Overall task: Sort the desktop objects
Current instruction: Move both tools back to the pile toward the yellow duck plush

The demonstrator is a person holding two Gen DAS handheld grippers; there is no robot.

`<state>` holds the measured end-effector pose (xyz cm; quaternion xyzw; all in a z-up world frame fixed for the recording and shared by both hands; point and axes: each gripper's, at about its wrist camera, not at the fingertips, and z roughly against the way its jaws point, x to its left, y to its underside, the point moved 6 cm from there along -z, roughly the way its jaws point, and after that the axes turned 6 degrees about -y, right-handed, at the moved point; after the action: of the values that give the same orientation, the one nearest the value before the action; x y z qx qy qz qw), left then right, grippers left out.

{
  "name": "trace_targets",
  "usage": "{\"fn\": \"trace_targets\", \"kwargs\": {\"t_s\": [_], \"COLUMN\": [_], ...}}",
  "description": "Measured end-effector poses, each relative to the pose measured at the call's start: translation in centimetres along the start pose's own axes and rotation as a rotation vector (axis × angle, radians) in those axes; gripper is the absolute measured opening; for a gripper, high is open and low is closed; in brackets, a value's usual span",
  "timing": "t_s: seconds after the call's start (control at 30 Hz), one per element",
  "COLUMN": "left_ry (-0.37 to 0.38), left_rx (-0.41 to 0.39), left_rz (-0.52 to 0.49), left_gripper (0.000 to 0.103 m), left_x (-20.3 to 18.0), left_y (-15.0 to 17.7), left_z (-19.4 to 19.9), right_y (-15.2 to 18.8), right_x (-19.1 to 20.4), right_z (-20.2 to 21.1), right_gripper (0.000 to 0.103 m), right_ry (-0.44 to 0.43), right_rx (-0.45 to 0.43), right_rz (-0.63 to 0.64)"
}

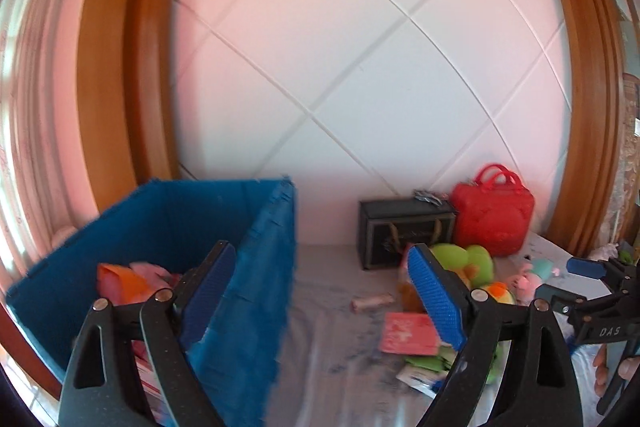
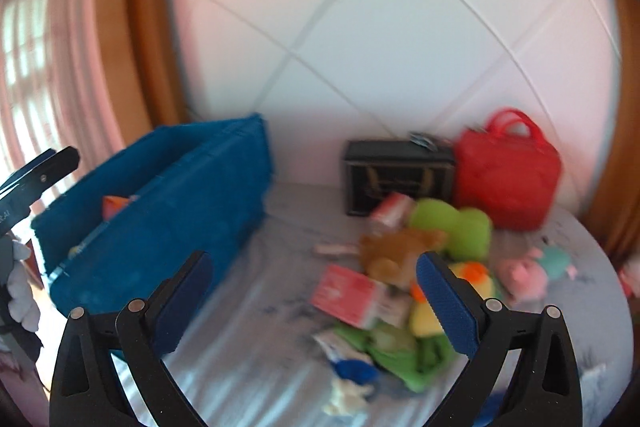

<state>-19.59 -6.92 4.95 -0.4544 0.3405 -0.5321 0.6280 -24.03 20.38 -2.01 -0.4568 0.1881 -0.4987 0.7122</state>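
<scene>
blue bin (image 1: 248, 267): matt woven cloth | red bag (image 1: 494, 213): glossy moulded plastic | green toy (image 1: 466, 259) beside bag: soft plush

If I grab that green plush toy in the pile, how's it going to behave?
The green plush looks soft and rounded, so it will probably squash between the pads and feel light. It leans on other toys in the pile, so lifting it may shift its neighbours. Breakage seems unlikely.

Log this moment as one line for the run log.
left tongs: open, empty | right tongs: open, empty | blue bin: some items inside | toy pile: unsorted on table
</scene>
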Motion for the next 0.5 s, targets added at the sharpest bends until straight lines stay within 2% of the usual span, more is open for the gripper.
{"fn": "trace_targets", "kwargs": {"t_s": [0.07, 0.17, 0.3, 0.4, 0.5], "left_ry": [0.032, 0.038, 0.055, 0.065, 0.064], "left_rx": [0.054, 0.109, 0.2, 0.278, 0.34], "left_rz": [-0.015, -0.038, -0.013, 0.002, 0.0], "left_gripper": [0.089, 0.089, 0.089, 0.089, 0.089], "left_x": [-3.3, -7.4, -12.2, -15.0, -18.0], "left_y": [1.9, 5.0, 9.5, 12.2, 14.5], "left_z": [-1.4, -3.0, -5.0, -6.6, -8.2], "right_y": [2.1, 5.1, 8.2, 9.0, 8.2], "right_x": [-4.3, -10.4, -16.6, -19.9, -21.8], "right_z": [0.7, 2.2, 3.0, 3.6, 4.4], "right_gripper": [0.103, 0.103, 0.103, 0.103, 0.103], "right_ry": [0.037, 0.068, 0.107, 0.121, 0.143], "right_rx": [0.034, 0.065, 0.116, 0.108, 0.05], "right_rz": [-0.05, -0.107, -0.149, -0.171, -0.134]}}
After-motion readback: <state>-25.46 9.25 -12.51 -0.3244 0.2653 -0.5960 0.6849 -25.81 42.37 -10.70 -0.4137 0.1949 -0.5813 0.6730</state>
